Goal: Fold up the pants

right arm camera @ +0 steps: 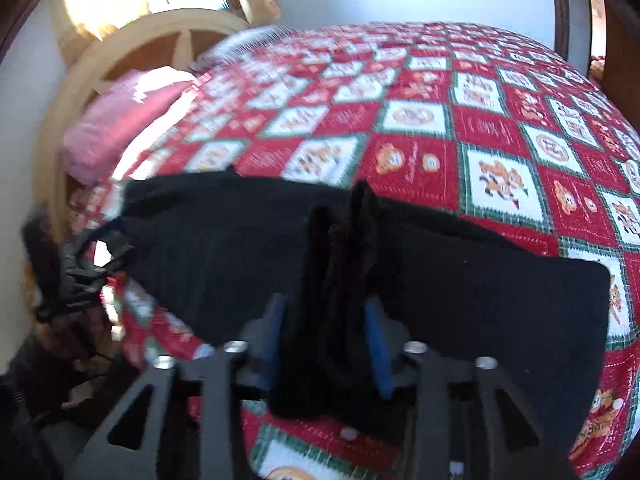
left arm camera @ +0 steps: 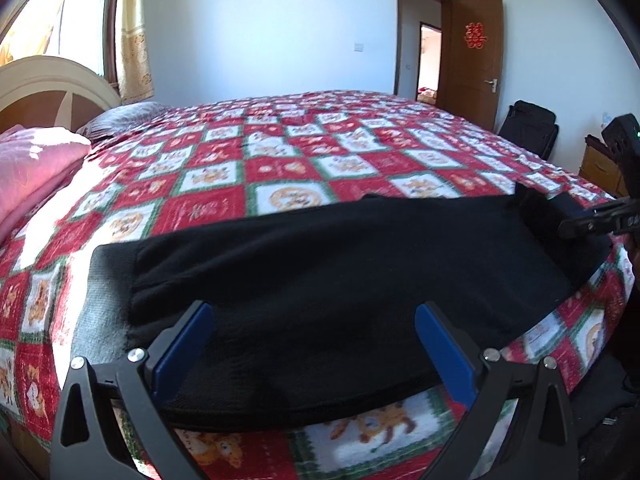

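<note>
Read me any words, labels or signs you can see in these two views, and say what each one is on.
"囍", a red double-happiness cutout, on the brown door.
Script in the red squares of the patchwork bedspread: too blurred to read.
Marking on the right claw arm: cut off, unreadable.
Black pants: no text.

There was one pair of black pants [left arm camera: 320, 280], one bed [left arm camera: 280, 168], one pink blanket [left arm camera: 32, 168], one grey pillow [left arm camera: 120, 118], one door [left arm camera: 472, 60], one window [left arm camera: 80, 12], and two grippers, left [left arm camera: 314, 344] and right [right arm camera: 326, 344].
</note>
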A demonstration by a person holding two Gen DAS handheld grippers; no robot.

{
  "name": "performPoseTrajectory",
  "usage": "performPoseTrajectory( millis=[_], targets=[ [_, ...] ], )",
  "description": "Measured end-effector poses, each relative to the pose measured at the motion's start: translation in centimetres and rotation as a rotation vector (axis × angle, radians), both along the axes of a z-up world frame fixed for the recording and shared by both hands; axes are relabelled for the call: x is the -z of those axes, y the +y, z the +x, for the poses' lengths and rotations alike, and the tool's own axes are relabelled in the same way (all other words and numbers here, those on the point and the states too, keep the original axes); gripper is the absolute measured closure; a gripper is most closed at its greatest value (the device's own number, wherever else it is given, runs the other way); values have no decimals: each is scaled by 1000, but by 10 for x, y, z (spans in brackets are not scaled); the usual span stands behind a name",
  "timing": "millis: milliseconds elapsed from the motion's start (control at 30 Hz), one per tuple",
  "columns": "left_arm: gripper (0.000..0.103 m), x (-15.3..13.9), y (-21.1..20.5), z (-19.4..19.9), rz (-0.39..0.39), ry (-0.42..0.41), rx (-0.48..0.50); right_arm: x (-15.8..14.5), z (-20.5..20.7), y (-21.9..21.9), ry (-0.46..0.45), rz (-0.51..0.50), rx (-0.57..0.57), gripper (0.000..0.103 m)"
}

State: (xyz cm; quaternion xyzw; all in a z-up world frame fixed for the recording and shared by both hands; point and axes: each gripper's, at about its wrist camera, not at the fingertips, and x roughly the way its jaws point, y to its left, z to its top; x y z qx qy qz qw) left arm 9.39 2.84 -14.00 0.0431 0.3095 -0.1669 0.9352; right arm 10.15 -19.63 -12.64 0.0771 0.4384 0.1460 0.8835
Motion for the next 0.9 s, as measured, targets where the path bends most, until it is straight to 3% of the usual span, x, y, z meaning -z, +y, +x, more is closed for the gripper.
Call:
performPoseTrajectory(
  millis=[133,267,400,600,733,800,900],
  targets=[
    [0,-13,-27,-3,-6,-24,73,-32,-32,-42,-87,5,70,54],
    [0,-18,-68,5,-14,-9,163,-40,-64,-81,-141,-132,223,54],
    [0,-23,-118,3,20,-7,288,-23,-77,-74,-117,-168,164,54],
    [0,-30,-161,-3,-13,41,438,9,-86,-39,-124,-395,26,56],
    [0,-14,-170,-5,-3,89,446,15,-78,-27,-136,-311,-36,56],
    [0,-6,-175,-7,18,124,459,16,-72,-17,-153,-329,-54,56],
    [0,-1,-178,-10,67,116,451,17,-58,-8,-148,-299,-60,56]
  ],
)
